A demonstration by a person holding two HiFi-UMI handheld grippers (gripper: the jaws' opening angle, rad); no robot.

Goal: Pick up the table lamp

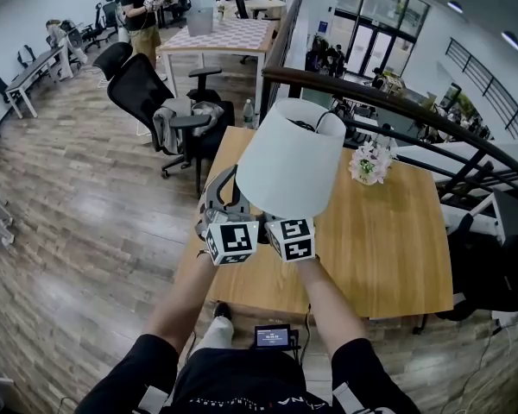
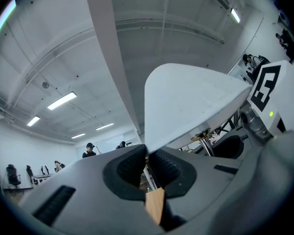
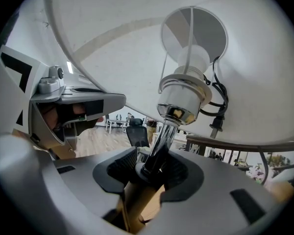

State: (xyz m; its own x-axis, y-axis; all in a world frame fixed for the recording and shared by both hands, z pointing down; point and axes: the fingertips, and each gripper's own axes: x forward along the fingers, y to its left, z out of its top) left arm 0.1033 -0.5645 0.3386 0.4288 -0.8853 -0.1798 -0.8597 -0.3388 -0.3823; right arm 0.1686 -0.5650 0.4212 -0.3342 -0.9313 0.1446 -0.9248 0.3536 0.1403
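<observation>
While the white table lamp (image 1: 289, 158) with its tapered fabric shade stands tilted over the near left part of the pale wooden desk (image 1: 388, 248), both tools grip it from the desk's near edge. The left tool (image 2: 148, 163) has its dark ribbed pads pressed almost together, pinching the thin lower rim of the shade (image 2: 196, 104), which rises up and to the right out of the gap. The right tool (image 3: 154, 168) reaches in under the shade and clamps the lamp's shiny chrome stem (image 3: 161, 143) between its pads, just below the bulb socket (image 3: 183, 94). A black cord with a plug (image 3: 216, 124) hangs inside the shade beside that socket.

In the head view, the two marker cubes sit side by side directly below the shade. The lamp's foot is hidden beneath the shade and the tools, so I cannot tell whether it touches the desk.

A small bunch of pale flowers (image 1: 369, 164) stands toward the desk's far side, apart from the lamp. A black office chair (image 1: 147, 93) stands on the wood floor beyond the desk's far left corner.
</observation>
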